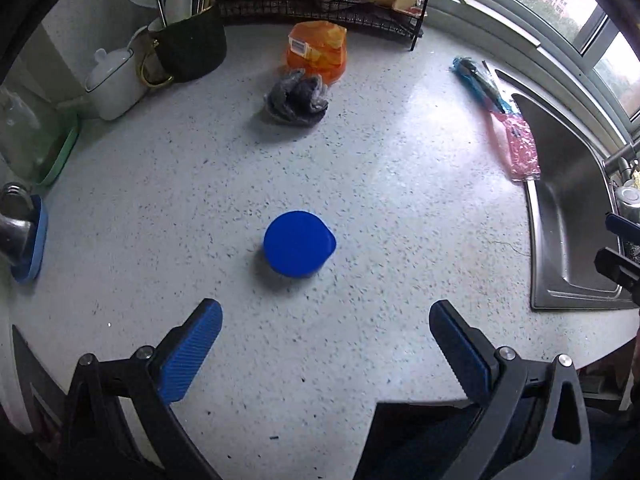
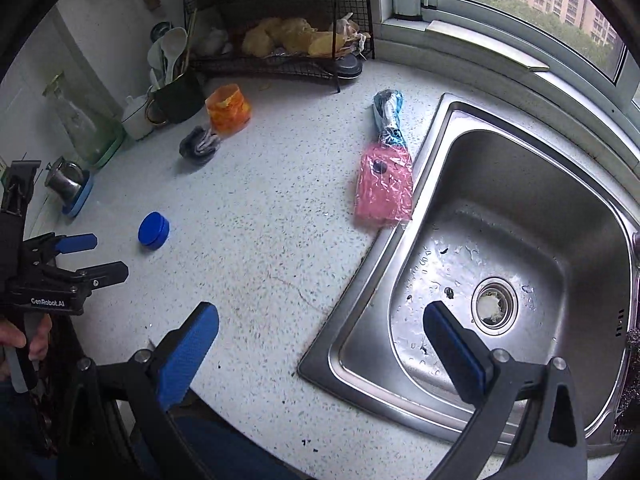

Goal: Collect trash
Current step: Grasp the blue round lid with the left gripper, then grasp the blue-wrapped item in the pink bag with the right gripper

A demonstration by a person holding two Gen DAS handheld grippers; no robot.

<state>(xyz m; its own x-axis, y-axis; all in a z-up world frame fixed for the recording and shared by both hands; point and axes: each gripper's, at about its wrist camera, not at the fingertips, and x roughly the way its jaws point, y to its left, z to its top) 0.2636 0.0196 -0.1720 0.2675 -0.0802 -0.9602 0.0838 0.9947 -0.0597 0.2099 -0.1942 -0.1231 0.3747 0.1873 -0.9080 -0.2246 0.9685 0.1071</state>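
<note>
Both tools gape wide and hold nothing: the left tool (image 1: 325,322) faces the table (image 1: 400,216), the right tool (image 2: 320,326) straddles the sink (image 2: 520,184) edge. Ordered by size, trash lies scattered: pink-and-blue wrapper (image 2: 385,184), orange packet (image 1: 318,50), grey wad (image 1: 297,98), then blue cap (image 1: 297,245) nearest the left tool. That low, smooth cap could skid away if one finger touches first.

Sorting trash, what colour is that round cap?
Solid blue cap, clearest in the left wrist view.

Right tongs (image 2: 320,344) agape over sink (image 2: 520,168) edge
</note>
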